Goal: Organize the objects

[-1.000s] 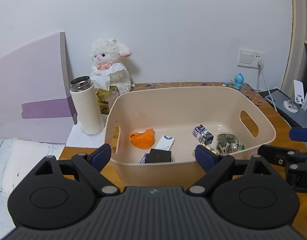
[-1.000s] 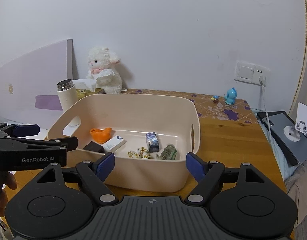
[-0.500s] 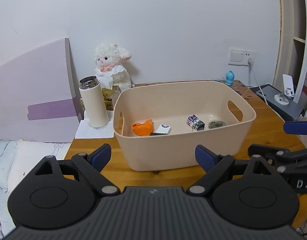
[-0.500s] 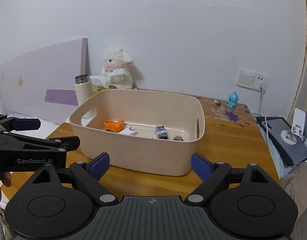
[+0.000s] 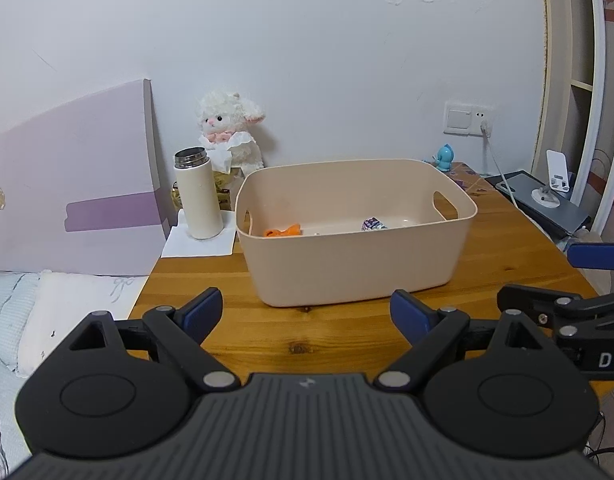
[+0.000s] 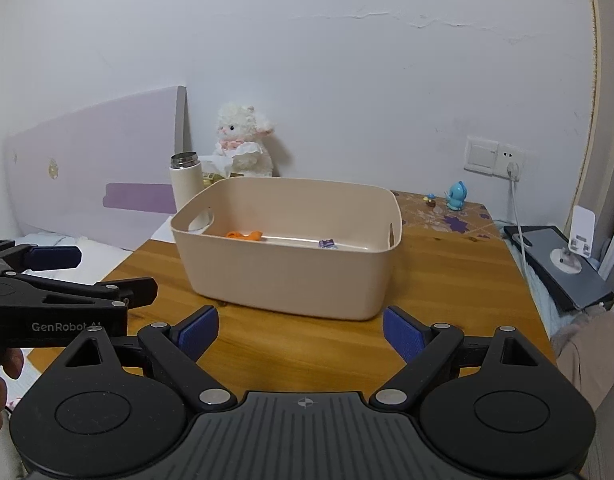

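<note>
Beige bin (image 5: 359,256) on wooden table (image 5: 347,340); left tongs (image 5: 306,314), right tongs (image 6: 301,330) both spread wide, empty.

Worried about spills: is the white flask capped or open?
Open: the white flask stands upright, its bare steel mouth showing and no cap on it.

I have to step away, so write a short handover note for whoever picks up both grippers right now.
Left gripper: open, holding nothing, short of the bin.
Right gripper: open, holding nothing, beside the left.
Beige bin sits on the wooden table; an orange item and a small purple box lie inside.
Done: those items are binned; the rest of the bin floor is hidden.
Left: the small blue figure near the wall, if it counts.
</note>
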